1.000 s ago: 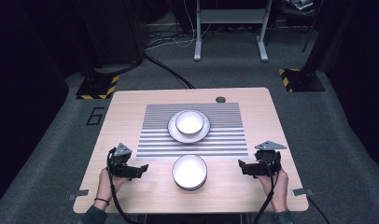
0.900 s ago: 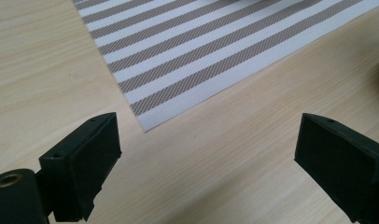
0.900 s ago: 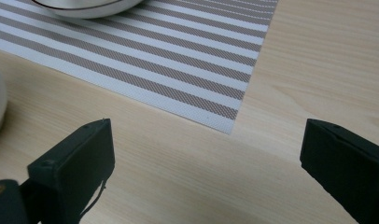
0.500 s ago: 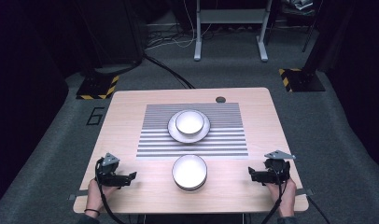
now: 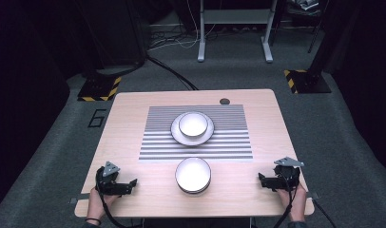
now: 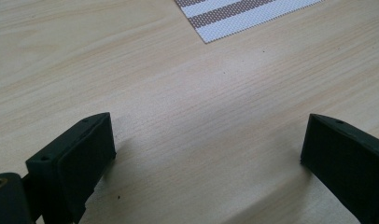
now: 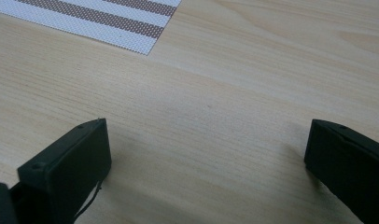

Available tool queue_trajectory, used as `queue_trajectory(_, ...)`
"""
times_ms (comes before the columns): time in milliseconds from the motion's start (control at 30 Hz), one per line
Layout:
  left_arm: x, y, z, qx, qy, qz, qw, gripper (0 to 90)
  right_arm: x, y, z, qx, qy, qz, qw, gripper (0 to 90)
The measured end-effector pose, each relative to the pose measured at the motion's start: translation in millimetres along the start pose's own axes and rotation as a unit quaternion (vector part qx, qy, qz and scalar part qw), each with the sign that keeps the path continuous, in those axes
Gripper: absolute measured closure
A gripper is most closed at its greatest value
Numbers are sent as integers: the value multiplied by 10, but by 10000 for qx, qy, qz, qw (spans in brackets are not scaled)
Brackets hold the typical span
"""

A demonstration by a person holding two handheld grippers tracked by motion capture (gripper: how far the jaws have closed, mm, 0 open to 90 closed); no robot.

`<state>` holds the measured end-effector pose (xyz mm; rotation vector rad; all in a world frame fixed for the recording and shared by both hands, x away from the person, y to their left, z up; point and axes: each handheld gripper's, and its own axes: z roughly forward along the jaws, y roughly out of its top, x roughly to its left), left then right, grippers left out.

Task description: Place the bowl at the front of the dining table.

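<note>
The white bowl [image 5: 193,175] stood on the wooden table [image 5: 134,118] near its front edge, just in front of the striped mat [image 5: 158,137], between the two grippers and well apart from each. The left gripper [image 5: 129,183] and right gripper [image 5: 261,179] rested low at the front corners, jaws spread wide and empty, pointing inward. This appeared to be a rest stage; any next move would call for reaching inward to the bowl's rim.

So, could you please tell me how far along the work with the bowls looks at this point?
Looks done: one bowl sits on the plate on the striped mat. In hand: nothing; the left gripper and right gripper rest open at the near table corners. Possibly left: the near bowl, off the mat.
</note>
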<state>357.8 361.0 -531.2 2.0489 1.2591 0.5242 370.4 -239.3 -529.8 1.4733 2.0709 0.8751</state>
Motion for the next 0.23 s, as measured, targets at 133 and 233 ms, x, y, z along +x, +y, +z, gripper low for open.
queue_trajectory(133,49,34,33,14,65,-41,10000,16,1,-1,0,1,-6,17,10000,0)
queue_trajectory(233,79,63,67,10,92,-74,9999,10,8,-3,-1,-1,-33,46,10000,0)
